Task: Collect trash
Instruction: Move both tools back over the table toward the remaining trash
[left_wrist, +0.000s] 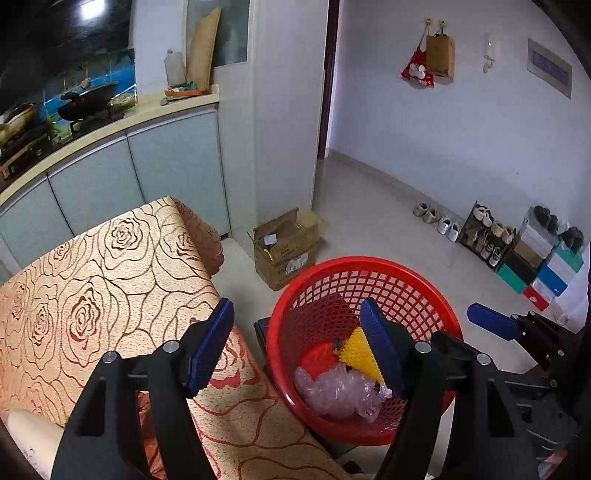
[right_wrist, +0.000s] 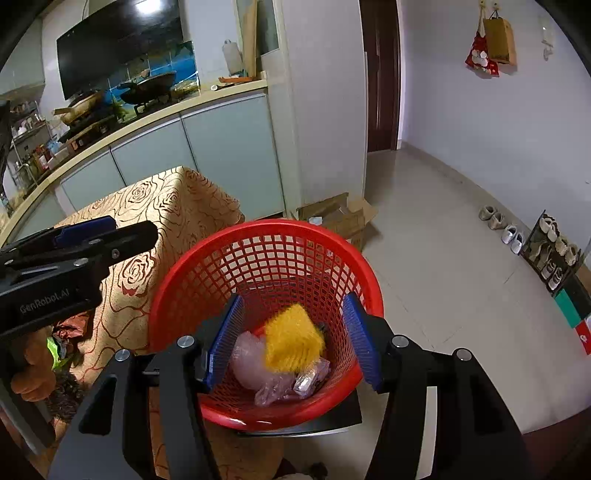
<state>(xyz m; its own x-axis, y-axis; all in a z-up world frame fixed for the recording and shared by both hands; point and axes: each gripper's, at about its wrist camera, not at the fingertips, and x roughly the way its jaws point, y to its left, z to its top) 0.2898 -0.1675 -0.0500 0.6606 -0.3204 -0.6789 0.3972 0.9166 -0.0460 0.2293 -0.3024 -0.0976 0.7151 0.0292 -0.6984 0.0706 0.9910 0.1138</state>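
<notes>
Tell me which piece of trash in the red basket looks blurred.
The yellow piece, smeared between the open right claw fingers; the crumpled plastic wrap beneath looks sharp.

Red mesh basket stood upright beneath the open right tongs, blurred yellow textured block between their tips, above crumpled clear plastic.

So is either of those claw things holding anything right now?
No. The left gripper and right gripper are both open and empty; the yellow piece sits blurred over the red basket, between the right fingers.
</notes>
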